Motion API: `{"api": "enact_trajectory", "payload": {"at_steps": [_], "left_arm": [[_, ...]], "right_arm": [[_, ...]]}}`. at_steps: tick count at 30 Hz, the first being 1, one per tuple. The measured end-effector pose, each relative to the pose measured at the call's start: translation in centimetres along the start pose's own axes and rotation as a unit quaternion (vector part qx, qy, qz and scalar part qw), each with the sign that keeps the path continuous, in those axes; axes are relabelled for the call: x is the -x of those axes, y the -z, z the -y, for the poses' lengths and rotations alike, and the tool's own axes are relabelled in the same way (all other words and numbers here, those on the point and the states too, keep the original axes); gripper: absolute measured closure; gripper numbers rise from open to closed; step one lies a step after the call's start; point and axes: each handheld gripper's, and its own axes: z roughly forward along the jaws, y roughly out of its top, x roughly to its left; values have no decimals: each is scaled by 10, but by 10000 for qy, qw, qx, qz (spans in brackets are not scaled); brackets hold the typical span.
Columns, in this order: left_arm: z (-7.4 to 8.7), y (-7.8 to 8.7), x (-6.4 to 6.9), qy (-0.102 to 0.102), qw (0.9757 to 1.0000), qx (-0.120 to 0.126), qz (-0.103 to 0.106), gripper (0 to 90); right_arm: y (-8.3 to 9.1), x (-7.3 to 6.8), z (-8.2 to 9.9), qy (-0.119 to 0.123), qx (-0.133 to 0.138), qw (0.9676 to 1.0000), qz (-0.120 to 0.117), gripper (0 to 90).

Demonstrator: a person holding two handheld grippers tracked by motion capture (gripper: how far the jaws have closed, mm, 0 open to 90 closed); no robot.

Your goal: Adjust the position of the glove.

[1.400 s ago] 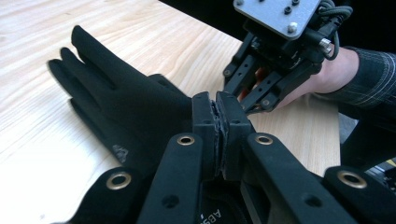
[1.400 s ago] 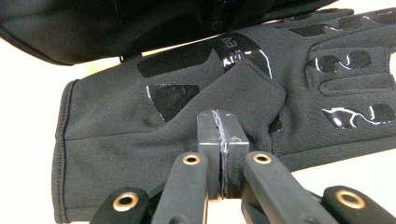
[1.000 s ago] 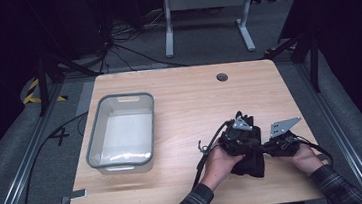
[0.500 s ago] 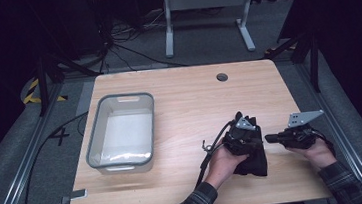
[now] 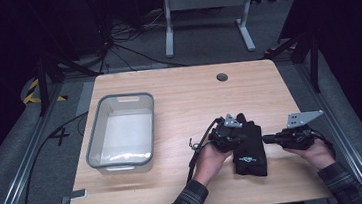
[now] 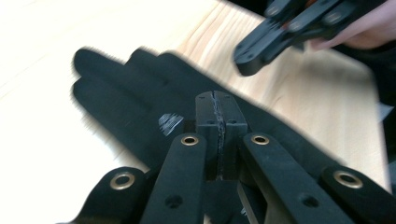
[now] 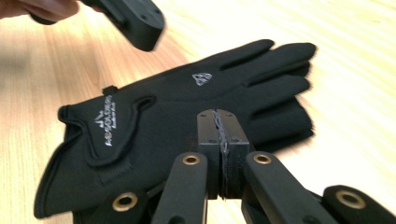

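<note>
Glove sitting loose between two closed grippers

Bin (image 5: pixel 120 133) waits far left, probably its drop spot; left gripper (image 5: pixel 232 136), jaws pinched empty, hovers over the glove (image 5: pixel 249 148) lying flat near right; right gripper (image 5: pixel 269 138), also closed, just beside.

We see bare table (image 5: pixel 193 96) across the frame's middle; the grey bin (image 5: pixel 121 130) blocks centre left, gloves (image 5: pixel 249 148) lower right.

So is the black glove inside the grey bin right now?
No, the black glove lies on the wooden table, well right of the grey bin.
</note>
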Motion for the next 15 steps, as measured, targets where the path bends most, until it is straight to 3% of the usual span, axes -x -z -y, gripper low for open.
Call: {"api": "enact_trajectory", "payload": {"at_steps": [5,11,15], "left_arm": [[10,-12,-5,127,9997,-208,-9,898],[15,-24,-4,148,9990,-433,-23,898],[18,-30,-5,132,9983,-558,-22,898]], "right_arm": [[-10,-3,-2,83,-132,9998,-95,900],[-8,4,1,56,-217,9997,61,900],[-10,9,7,43,-423,9990,156,900]]}}
